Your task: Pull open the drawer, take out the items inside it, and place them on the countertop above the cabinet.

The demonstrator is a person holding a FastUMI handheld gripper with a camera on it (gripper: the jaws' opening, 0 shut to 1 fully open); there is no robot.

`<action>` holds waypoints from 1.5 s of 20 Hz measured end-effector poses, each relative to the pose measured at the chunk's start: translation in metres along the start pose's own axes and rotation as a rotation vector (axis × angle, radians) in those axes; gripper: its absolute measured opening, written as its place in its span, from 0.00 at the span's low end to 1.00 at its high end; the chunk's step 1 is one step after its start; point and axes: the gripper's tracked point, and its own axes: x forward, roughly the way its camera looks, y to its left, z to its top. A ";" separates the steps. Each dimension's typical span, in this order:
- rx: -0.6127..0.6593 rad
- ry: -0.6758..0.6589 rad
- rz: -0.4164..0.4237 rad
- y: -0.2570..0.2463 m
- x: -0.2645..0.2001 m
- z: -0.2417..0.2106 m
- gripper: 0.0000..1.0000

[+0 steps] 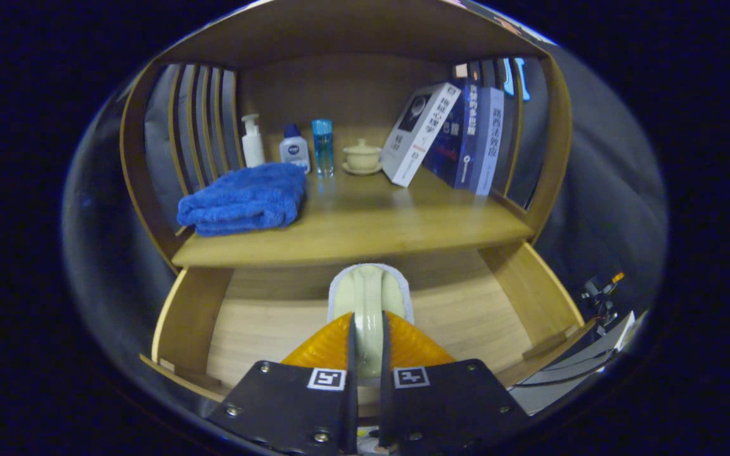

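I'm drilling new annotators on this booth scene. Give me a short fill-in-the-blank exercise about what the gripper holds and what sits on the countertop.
1. The gripper has its jaws shut on a pale cream ceramic ____, held above the open wooden drawer.
2. The folded towel on the wooden countertop is ____.
3. The three books lean toward the ____.
4. The small lidded cup stands on a ____.

Missing words: scrubber; blue; left; saucer

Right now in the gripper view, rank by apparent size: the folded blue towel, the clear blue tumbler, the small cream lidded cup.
1. Folded blue towel, nearest, so flattered.
2. Clear blue tumbler.
3. Small cream lidded cup, close to the tumbler; unsure.
Gripper shut on a cream scrubber.
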 end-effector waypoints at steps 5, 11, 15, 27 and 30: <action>0.015 -0.115 0.009 0.002 -0.010 0.046 0.13; 0.031 -0.186 0.056 0.009 0.019 0.087 0.13; 0.026 -0.187 0.076 0.014 0.046 0.101 0.13; 0.035 -0.152 0.073 0.012 0.104 0.113 0.14; 0.049 -0.160 0.072 0.010 0.112 0.117 0.13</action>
